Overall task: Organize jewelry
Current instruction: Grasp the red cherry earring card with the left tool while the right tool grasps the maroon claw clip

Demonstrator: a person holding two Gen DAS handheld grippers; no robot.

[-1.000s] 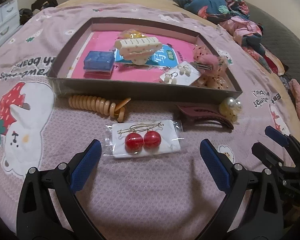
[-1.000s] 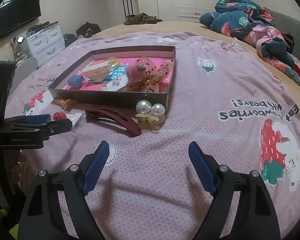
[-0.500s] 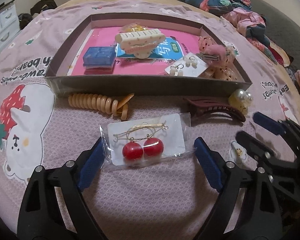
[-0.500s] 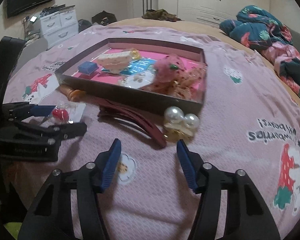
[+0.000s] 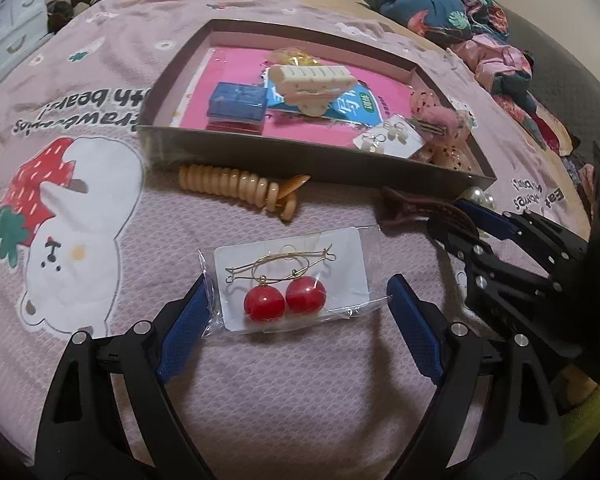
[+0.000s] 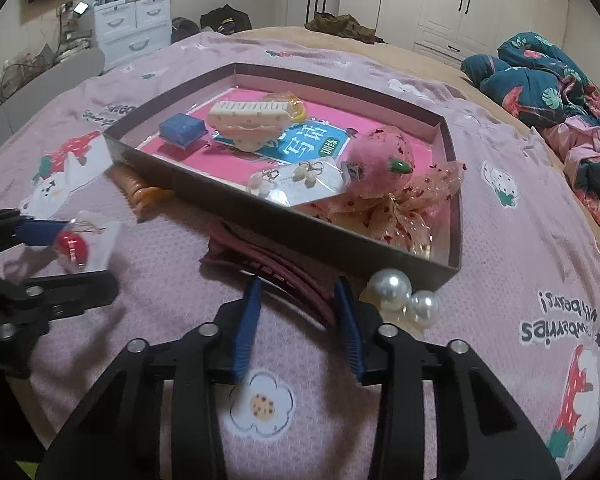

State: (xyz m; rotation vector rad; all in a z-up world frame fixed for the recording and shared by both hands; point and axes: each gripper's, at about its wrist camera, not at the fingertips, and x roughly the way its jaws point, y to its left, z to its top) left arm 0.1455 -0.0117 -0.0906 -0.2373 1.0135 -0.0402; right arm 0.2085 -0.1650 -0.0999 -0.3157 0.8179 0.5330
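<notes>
Partly done. Already in the shallow brown box (image 6: 284, 220): cream claw clip (image 6: 250, 124), blue ring case (image 6: 182, 130), carded pearl earrings (image 6: 300, 178), pink pom-pom hair tie with sequinned organza bow (image 6: 384, 158), something yellow in cellophane behind the clip.

Still out on the bed, all along the box's near wall: red ball earrings (image 5: 284, 300) on a white card in a clear sleeve, peach spiral hair tie (image 5: 240, 186), maroon hair clip (image 6: 276, 264), pearl clip (image 6: 400, 294). So four pieces left.

Left tool (image 5: 296, 320): jaws spread wide either side of the earring sleeve, having just narrowed a little; the sleeve's edges look to brush the blue pads, but no clamp on it, nothing grasped.

Right tool (image 6: 296, 316): jaws have just been closing around the near end of the maroon clip, which sits between the pads; whether the pads already press it is hard to tell from this angle, probably not fully.

Materials: earrings are glossy hard red beads on thin gold wire hoops, slippery crinkly sleeve. Spiral tie is smooth coiled plastic, springy. Maroon clip is long, curved, matte, rigid. Pearls are round and shiny on a translucent base. Bedspread (image 5: 260, 392) is soft pinkish waffle-textured fabric with strawberry-bear print.
</notes>
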